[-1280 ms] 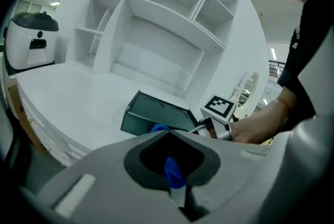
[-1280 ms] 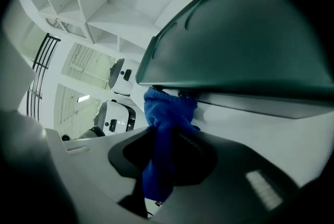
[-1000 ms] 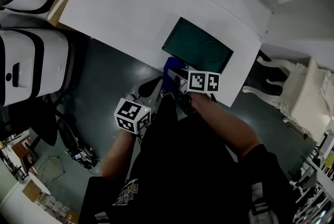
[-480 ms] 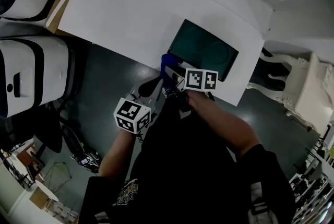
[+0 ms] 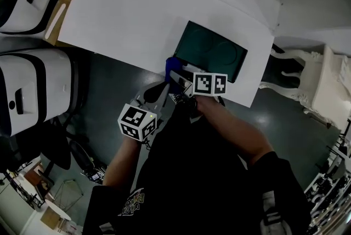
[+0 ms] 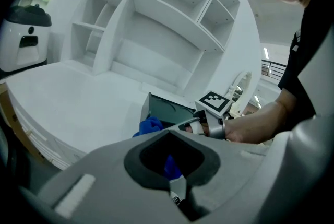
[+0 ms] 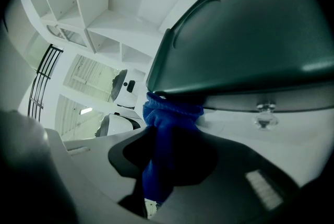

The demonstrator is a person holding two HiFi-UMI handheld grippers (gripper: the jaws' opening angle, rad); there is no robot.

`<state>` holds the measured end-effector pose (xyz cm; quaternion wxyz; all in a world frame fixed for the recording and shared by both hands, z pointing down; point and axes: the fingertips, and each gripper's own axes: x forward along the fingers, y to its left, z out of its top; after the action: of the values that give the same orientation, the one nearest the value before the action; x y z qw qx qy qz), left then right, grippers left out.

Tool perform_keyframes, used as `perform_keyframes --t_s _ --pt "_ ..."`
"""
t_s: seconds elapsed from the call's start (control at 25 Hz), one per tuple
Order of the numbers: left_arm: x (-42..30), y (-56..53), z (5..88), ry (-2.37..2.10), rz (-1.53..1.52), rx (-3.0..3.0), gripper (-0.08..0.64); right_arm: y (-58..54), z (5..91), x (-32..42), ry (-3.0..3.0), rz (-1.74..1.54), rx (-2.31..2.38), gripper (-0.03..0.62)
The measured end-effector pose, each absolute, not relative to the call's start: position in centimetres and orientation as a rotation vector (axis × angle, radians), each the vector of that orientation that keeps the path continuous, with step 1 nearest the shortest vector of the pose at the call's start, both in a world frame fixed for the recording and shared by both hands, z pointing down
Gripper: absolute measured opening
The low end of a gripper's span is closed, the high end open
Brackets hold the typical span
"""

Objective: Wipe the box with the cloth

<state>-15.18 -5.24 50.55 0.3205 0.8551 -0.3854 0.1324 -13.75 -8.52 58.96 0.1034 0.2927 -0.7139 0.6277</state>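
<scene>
Wiping of the box, entry for the moment in hand.

Item 1, box: dark green, flat-lidded, lying near the front edge of the white table, towards the person's right. Its lid is closed, and two faint curved marks show in its top.

Item 2, cloth: blue and bunched, pressed against the box's near-left corner. In the right gripper view it sits just under the lid's rim, touching it.

Item 3, right gripper: jaws clamped on the cloth, which runs down through the gap between them. The gripper is held at the table's front edge, with its marker cube uppermost.

Item 4, left gripper: jaws drawn together. A small blue patch shows in the opening between them, but whether it is a trailing end of the cloth cannot be told. The gripper hangs off the table, over the dark floor, below and to the left of the right gripper. It points towards the box but does not touch it.

Sundries: white appliances on the person's left, a white chair on the right, and white shelving behind the table.

Progress, as judged: the cloth is in hand and has reached the box, so the wiping appears under way at this one corner. The lid's broad top and the far sides carry no cloth and seem still to be done. No view shows how much has already been cleaned.
</scene>
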Motion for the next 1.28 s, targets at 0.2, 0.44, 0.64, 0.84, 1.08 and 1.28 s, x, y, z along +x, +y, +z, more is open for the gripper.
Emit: perform_keyframes --t_s 0.2,0.44,0.64,0.84,1.08,1.28 --pt "-14.6 -5.7 49.8 -0.984 0.336 2.280 0.000 -7.7 58.0 -13.2 -2.161 1.781 0.841 0.117" --pt "-14.3 -6.2 48.5 -0.977 0.343 2.329 0.000 -6.9 55.8 -12.6 -2.253 1.704 0.817 0.118" --pt "-13.7 -5.9 47.6 -1.014 0.323 2.326 0.000 -5.6 53.7 -10.7 -2.343 1.570 0.769 0.118" --pt "-13.0 -5.0 47.0 -1.043 0.302 2.303 0.000 -4.6 50.9 -8.0 -2.464 1.272 0.755 0.118" --pt "-9.7 -3.0 45.2 -1.069 0.288 2.322 0.000 -3.0 46.2 -2.8 -2.564 0.887 0.807 0.118" --pt "-5.3 -0.3 42.4 -1.024 0.274 2.384 0.000 -2.0 42.8 2.3 -2.573 0.657 0.941 0.118"
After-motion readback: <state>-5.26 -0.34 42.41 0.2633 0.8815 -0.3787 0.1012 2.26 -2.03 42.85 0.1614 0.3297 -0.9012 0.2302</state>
